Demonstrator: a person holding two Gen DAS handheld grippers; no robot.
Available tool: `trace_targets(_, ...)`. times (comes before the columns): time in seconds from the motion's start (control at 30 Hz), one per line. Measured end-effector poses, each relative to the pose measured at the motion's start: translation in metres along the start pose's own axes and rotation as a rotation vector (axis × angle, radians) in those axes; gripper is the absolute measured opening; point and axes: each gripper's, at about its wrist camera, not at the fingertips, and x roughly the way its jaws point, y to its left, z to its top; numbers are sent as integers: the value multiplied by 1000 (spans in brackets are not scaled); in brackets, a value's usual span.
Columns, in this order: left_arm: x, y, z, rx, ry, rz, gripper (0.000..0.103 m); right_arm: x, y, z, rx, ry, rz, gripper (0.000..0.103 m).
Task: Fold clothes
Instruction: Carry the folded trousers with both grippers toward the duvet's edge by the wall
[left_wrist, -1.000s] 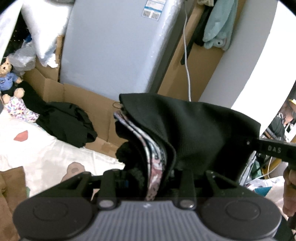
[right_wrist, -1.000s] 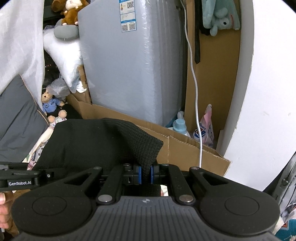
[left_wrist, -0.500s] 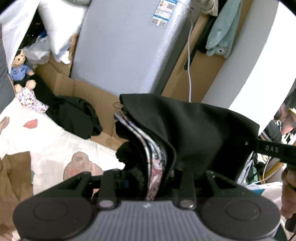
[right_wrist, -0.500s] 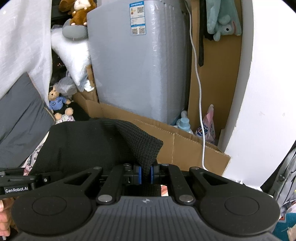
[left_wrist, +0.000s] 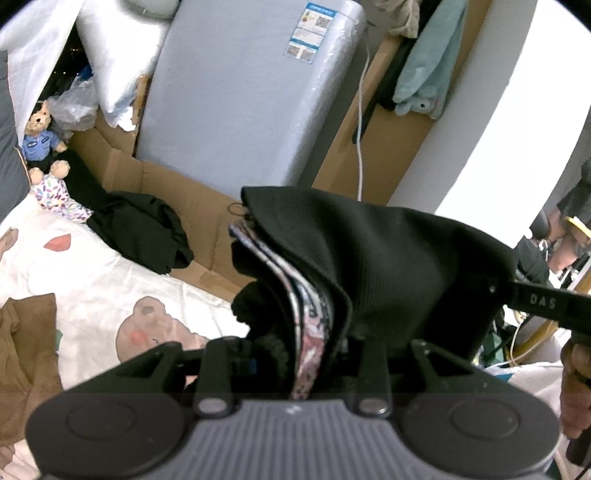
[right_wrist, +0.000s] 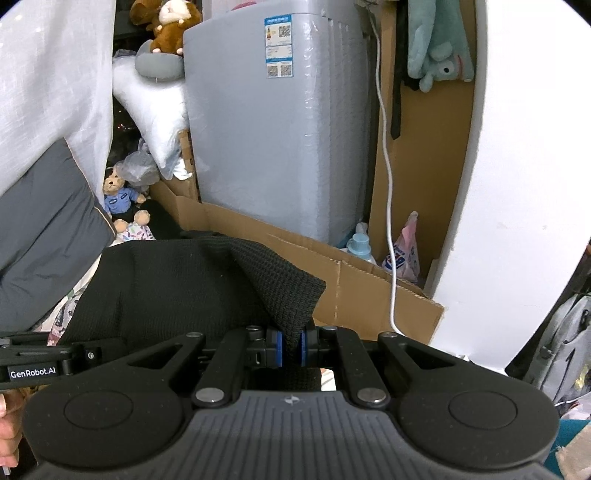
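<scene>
While both cameras looked over the same black knit garment (left_wrist: 388, 266), each caught its own end. From the left wrist, the left gripper (left_wrist: 295, 354) stood partly apart, clamped on a thick bundle of the knit with a patterned fabric layer (left_wrist: 314, 325) folded inside; the right view showed only a sliver of that pattern. From the right wrist, the right gripper (right_wrist: 290, 349) was nearly closed, its blue pads (right_wrist: 275, 350) pinching a single knit corner. Only the left view showed the bear-print sheet (left_wrist: 110, 280) below and a dark clothing heap (left_wrist: 144, 229). Beyond stood cardboard (right_wrist: 369, 291), then a grey wrapped appliance (right_wrist: 280, 147); the bottle (right_wrist: 360, 245) appeared in the right view alone.
</scene>
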Motion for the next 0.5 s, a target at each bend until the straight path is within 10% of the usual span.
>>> trace_targets(0.5,-3,-34,-19,-1,4,-21,35,-26,-32,-17,18,-9,-29,9)
